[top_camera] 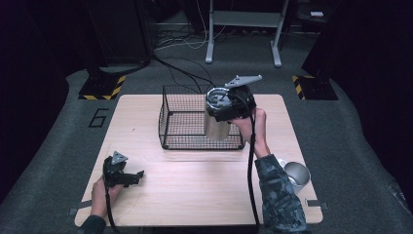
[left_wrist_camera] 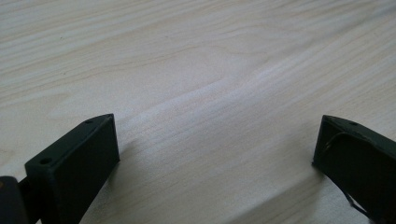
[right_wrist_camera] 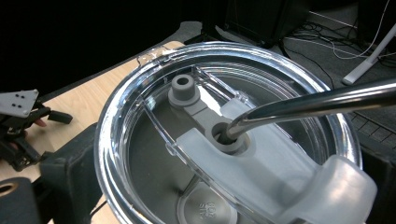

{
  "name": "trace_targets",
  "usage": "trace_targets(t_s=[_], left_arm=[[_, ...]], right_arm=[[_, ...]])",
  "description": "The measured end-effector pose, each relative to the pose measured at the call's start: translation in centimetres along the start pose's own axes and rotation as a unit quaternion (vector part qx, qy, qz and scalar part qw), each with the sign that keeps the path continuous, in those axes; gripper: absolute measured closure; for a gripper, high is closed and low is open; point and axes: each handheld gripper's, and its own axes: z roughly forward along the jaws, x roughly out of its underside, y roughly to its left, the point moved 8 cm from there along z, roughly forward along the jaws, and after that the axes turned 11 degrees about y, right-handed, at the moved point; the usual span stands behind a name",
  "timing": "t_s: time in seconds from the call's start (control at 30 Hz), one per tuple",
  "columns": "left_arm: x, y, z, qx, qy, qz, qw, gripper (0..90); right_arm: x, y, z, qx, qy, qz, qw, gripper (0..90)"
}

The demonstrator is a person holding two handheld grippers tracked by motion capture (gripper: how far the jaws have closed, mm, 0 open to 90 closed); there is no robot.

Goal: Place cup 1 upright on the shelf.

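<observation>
Left gripper point(top_camera: 139, 174) first: it sits low near the table's point(top_camera: 195, 195) front left corner, resting on or just above the wood, jaws spread wide with nothing but bare grain between them, as the left gripper view makes pretty plain. It also turns up small at the left edge of the right gripper view, grey plate on top. Moving toward the middle, a black wire basket point(top_camera: 182, 119) stands at the table's far edge, roughly centred. Over its right end hangs the steel tumbler point(top_camera: 216, 127), upright, its lower body inside or right at the basket's right side; can't say if it touches the bottom. Right gripper point(top_camera: 228, 105) has it by the top, jaws clamped on either side just under the rim. From the right gripper view you look straight down on the clear lid point(right_wrist_camera: 224, 140) with its grey sliding piece, and a metal straw point(right_wrist_camera: 317, 103) pokes out of the lid's hole and leans off to the right. Last, by the table's right edge toward the front corner, a steel mug point(top_camera: 296, 174) stands just beside the person's camouflage sleeve point(top_camera: 277, 195).
</observation>
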Motion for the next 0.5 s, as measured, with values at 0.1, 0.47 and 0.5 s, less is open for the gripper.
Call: trace_targets(t_s=[0.1,0.47,0.5], left_arm=[[0.0,0.0,0.0,0.0,-0.001,-0.001,1.0,0.0],[0.0,0.0,0.0,0.0,0.0,0.0,1.0,0.0],[0.0,0.0,0.0,0.0,-0.001,-0.001,1.0,0.0]], right_arm=[[-0.5,-0.3,0.3,0.002,-0.001,0.002,1.0,3.6],[-1.9,-1.7,1.8,0.012,0.006,0.007,0.9999,3.6],[-2.0,-1.8,2.0,0.014,0.007,0.01,0.9998,3.6]])
